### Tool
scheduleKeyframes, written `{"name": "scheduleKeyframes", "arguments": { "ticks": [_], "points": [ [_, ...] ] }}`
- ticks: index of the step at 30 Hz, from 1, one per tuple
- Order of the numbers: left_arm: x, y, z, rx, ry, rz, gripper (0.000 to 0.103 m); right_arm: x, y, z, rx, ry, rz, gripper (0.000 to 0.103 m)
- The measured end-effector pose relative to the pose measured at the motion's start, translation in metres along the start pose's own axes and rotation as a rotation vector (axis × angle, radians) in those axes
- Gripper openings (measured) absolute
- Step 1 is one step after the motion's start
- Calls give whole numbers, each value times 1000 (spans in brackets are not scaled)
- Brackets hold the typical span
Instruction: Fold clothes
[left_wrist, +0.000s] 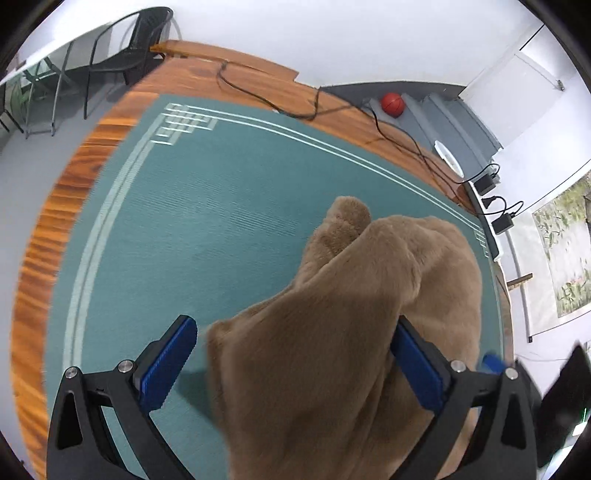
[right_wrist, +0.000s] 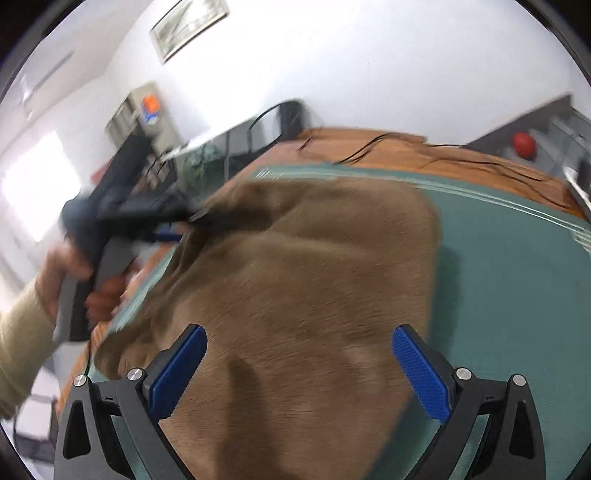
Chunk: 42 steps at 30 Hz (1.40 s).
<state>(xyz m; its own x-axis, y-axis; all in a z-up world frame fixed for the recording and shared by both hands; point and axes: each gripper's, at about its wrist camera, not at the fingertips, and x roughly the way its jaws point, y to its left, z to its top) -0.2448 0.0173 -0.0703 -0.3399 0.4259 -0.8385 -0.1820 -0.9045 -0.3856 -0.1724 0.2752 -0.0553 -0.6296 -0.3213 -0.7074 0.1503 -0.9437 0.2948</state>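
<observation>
Tan fleece garment (left_wrist: 332, 314) — plush, bunched in soft folds, lying on the green mat (left_wrist: 184, 229) that covers the wooden desk (left_wrist: 74, 177). In the left wrist view it fills the lower centre and right of the frame, one rounded lobe rising toward the middle. In the right wrist view it spreads across the centre, its far edge near the mat's pale border lines.

Left hand-held gripper (left_wrist: 295, 365) — jaws spread wide, blue pads (left_wrist: 168, 363) apart; the fleece lies between and over the right pad, not pinched. The same tool shows blurred at the left of the right wrist view, held by a hand (right_wrist: 70, 277) in a cream sleeve (right_wrist: 18, 339); its tip meets the garment's upper left edge there, though whether it touches cannot be told.

Right hand-held gripper (right_wrist: 299, 369) — jaws open, blue pads either side of the cloth at the bottom of the frame, nothing clamped.

Surroundings — black cables (left_wrist: 314, 107) trailing along the desk's far edge; red ball (left_wrist: 391, 104) on grey steps at upper right; black chair (left_wrist: 125, 55) at upper left; framed picture (right_wrist: 188, 26) on the wall.
</observation>
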Motion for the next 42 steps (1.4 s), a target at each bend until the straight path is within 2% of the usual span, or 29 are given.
{"name": "scheduleKeyframes", "arguments": {
  "ticks": [4, 6, 8, 12, 14, 19, 24, 25, 26, 31, 33, 35, 36, 38, 41, 42],
  "points": [
    [-3, 15, -13, -19, 46, -88, 103, -2, -42, 2, 153, 21, 6, 102],
    [5, 18, -19, -20, 87, -128, 103, 1, -61, 2, 232, 43, 67, 102],
    [17, 21, -23, -32, 118, -135, 103, 5, -69, -1, 273, 73, 119, 102],
    [41, 26, -26, -69, 169, -184, 103, 26, -74, -5, 299, 149, 150, 102],
    [44, 28, -25, -73, 157, -209, 103, 32, -75, -7, 308, 169, 170, 102],
    [45, 29, -22, -35, 170, -250, 103, 44, -82, -9, 353, 186, 227, 102],
    [48, 27, -22, -38, 190, -347, 103, 52, -81, -6, 364, 192, 266, 102],
    [49, 24, -24, -28, 190, -352, 100, 55, -78, -6, 361, 201, 284, 102],
    [51, 20, -25, -14, 195, -360, 92, 58, -75, -6, 355, 209, 296, 102],
    [56, 22, -25, -51, 210, -391, 73, 60, -63, -2, 307, 222, 250, 102],
    [58, 25, -25, -74, 214, -402, 67, 55, -60, -2, 304, 205, 244, 99],
    [55, 23, -27, -71, 205, -395, 58, 49, -56, -1, 301, 188, 238, 85],
    [53, 21, -28, -69, 198, -389, 56, 46, -55, -1, 299, 179, 235, 82],
    [48, 14, -29, -60, 181, -368, 50, 40, -51, 0, 296, 162, 229, 68],
    [37, 0, -31, -30, 151, -331, 45, 32, -46, 1, 292, 137, 220, 56],
    [32, -6, -32, -15, 140, -318, 45, 29, -44, 1, 290, 128, 217, 55]
  ]
}}
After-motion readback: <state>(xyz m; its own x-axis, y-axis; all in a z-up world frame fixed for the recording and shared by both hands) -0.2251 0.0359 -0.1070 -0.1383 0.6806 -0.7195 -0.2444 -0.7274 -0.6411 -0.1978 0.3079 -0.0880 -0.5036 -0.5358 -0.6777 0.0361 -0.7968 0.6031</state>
